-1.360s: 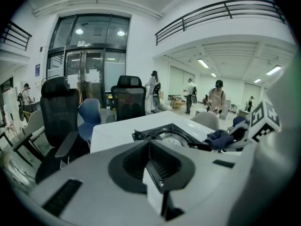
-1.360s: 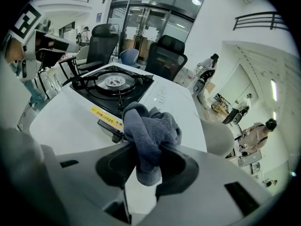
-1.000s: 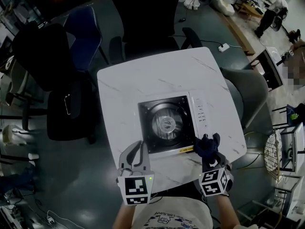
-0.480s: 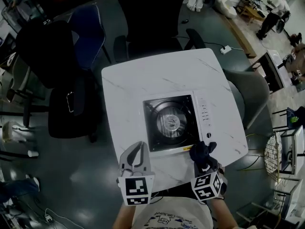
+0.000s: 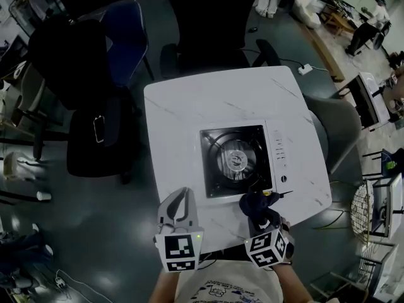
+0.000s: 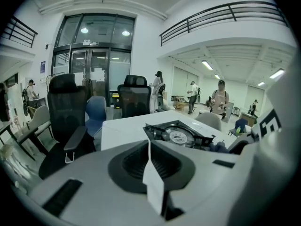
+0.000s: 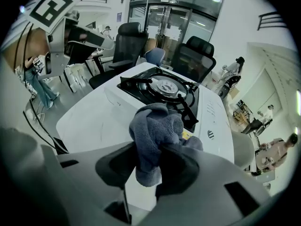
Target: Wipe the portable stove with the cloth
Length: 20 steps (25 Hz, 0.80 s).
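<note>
I am holding the cloth [image 7: 155,126] clamped in my right tool [image 7: 149,166] at the 6 o'clock edge of the portable stove [image 5: 237,160], aiming to press it flat and wipe toward 12, while my left tool [image 5: 177,208] is hovering, jaws together, at 7 o'clock on the desk [image 5: 183,118].

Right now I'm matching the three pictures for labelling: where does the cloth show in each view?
Head view: cloth lower centre-right, shut in the right gripper, at the stove's near edge.
Left gripper view: likely the small dark bit at right, beside the stove.
Right gripper view: centre, bunched between the jaws.
Shared landmark: the stove's round burner.
</note>
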Tool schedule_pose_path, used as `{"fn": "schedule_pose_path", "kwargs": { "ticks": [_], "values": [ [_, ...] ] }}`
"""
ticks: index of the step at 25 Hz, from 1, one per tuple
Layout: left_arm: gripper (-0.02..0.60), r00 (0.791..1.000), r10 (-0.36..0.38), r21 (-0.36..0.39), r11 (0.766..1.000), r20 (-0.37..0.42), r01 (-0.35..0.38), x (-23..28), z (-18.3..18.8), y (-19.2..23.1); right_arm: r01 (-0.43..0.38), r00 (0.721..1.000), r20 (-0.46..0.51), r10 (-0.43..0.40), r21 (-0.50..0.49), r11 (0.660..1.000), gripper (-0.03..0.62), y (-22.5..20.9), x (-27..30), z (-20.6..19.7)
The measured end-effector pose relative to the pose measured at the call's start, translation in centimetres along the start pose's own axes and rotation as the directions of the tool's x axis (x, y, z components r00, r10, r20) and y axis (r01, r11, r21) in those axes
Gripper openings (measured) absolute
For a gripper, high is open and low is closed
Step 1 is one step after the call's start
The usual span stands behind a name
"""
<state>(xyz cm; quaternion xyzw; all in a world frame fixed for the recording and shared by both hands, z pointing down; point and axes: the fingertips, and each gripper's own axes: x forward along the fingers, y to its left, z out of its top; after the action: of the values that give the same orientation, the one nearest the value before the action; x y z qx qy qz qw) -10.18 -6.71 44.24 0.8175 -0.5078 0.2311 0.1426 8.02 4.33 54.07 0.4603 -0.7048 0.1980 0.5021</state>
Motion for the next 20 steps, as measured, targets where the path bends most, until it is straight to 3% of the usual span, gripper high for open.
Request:
{"fn": "schedule_pose_path", "kwargs": {
  "ticks": [6,20],
  "values": [
    [0.021,1.000,0.025,-0.024,0.999,0.006,-0.025,-0.8,-0.3,1.1,-0.060,0.998,0.025,0.060,-0.019,0.998,0.130,2.4,0.2,2.0],
    [0.021,0.993,0.122,-0.091,0.988,-0.002,-0.121,-3.3,-2.2,4.1,-0.168,0.983,0.047,0.179,-0.168,0.971,0.130,7.4,0.8,5.1]
  ]
}}
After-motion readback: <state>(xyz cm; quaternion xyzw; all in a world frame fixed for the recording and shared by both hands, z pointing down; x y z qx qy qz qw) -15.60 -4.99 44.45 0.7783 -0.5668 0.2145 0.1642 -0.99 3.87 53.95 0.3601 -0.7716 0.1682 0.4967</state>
